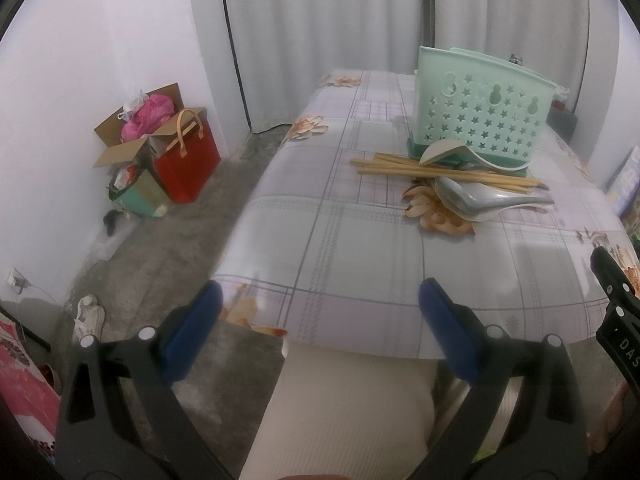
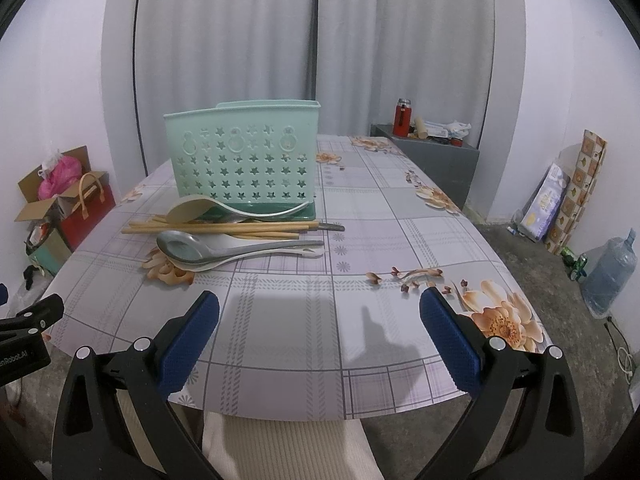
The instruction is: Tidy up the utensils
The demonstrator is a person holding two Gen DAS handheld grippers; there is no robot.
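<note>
A mint green utensil holder (image 2: 244, 160) with star-shaped holes stands on the table (image 2: 320, 332); it also shows in the left wrist view (image 1: 480, 114). In front of it lie several wooden chopsticks (image 2: 216, 228) (image 1: 404, 166), a beige spoon (image 2: 192, 208) (image 1: 440, 151), and stacked grey and white spoons (image 2: 224, 250) (image 1: 476, 200). My left gripper (image 1: 320, 300) is open and empty at the table's near left edge. My right gripper (image 2: 320, 312) is open and empty over the near edge, well short of the utensils.
A cardboard box (image 1: 136, 128), a red bag (image 1: 186, 164) and a teal bag (image 1: 140, 196) sit on the floor at left. A grey cabinet (image 2: 432, 160) with a red bottle (image 2: 401, 118) stands behind the table. A water jug (image 2: 610, 274) stands at right.
</note>
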